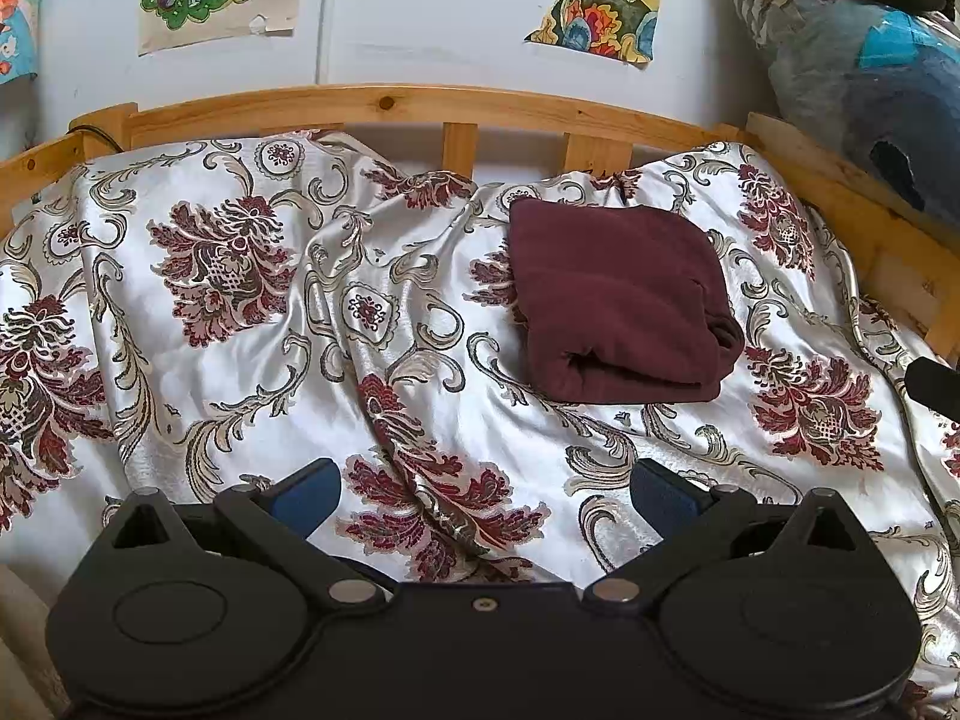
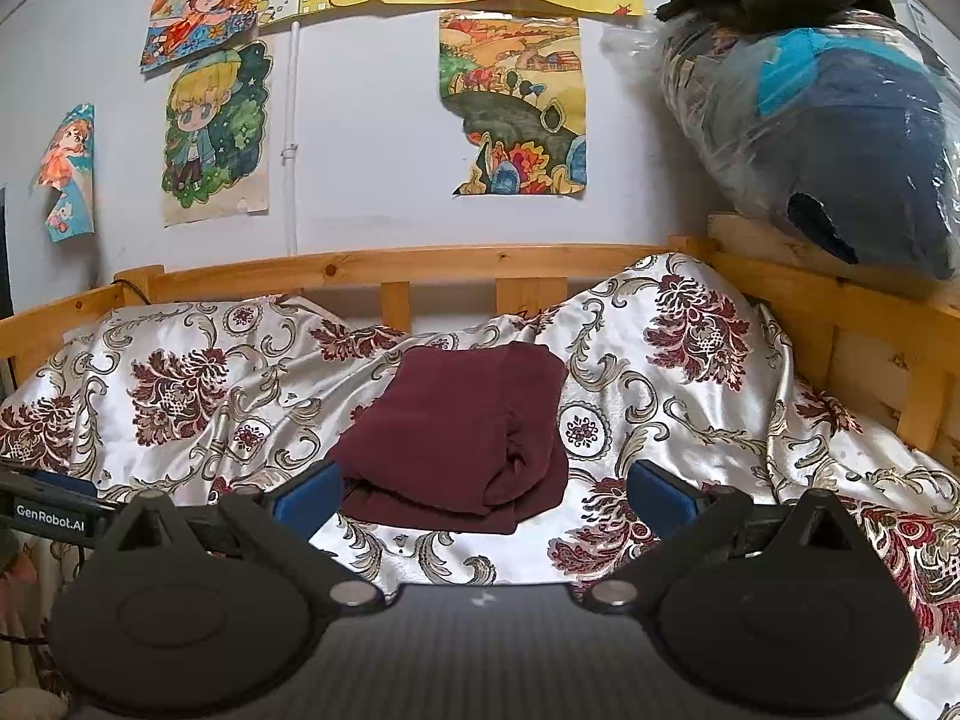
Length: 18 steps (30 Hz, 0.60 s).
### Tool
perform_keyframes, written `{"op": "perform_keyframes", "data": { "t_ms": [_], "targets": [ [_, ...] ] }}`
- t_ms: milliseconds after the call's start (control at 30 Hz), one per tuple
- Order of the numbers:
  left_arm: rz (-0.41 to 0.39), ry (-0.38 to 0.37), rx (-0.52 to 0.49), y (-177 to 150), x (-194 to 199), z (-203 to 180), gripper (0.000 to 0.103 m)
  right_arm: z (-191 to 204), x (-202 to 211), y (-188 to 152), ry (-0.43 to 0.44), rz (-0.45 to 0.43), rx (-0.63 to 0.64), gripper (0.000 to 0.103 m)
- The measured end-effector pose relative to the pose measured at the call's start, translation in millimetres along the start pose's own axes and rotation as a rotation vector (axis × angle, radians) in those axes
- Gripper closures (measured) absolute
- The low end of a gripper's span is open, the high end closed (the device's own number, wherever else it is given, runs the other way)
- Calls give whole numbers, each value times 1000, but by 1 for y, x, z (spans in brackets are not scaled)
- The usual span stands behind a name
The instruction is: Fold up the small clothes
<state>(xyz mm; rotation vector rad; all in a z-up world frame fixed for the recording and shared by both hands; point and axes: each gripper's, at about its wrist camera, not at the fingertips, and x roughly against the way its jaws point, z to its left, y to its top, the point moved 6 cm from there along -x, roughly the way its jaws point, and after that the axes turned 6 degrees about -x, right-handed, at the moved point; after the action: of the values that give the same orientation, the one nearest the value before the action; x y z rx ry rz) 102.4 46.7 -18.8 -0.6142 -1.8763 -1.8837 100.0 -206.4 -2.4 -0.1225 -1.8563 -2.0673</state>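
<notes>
From the left wrist camera, the left gripper [image 1: 486,495] hangs over the patterned bedspread [image 1: 252,360] with its jaws spread wide and nothing between them. The dark red garment [image 1: 618,300], already folded into a thick packet, lies ahead of the jaws and off to their right, well apart from them, closer to the wooden bed rail [image 1: 384,102] than to the gripper. Its folded, rolled edge faces the camera, and its longer side seems to run away toward the rail. A dark tip at the far right edge is probably the other gripper, though that is hard to tell. From the right wrist camera, the right gripper [image 2: 486,495] is also spread wide and empty, and the garment [image 2: 462,432] lies straight ahead, its near edge just beyond the blue fingertips [image 2: 309,495], slightly toward the left one. The rail [image 2: 384,261] runs behind it. The right hand looks clearly the nearer, so any further tidying or lifting of the packet would most naturally fall to it.
</notes>
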Motion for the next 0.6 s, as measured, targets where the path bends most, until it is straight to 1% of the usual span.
{"op": "perform_keyframes", "data": {
  "t_ms": [200, 600],
  "targets": [
    [0, 1, 0, 0, 0, 0, 1, 0, 1, 1, 9, -1, -17, 0],
    [0, 1, -1, 0, 0, 0, 1, 2, 0, 1, 13, 2, -9, 0]
  ]
}}
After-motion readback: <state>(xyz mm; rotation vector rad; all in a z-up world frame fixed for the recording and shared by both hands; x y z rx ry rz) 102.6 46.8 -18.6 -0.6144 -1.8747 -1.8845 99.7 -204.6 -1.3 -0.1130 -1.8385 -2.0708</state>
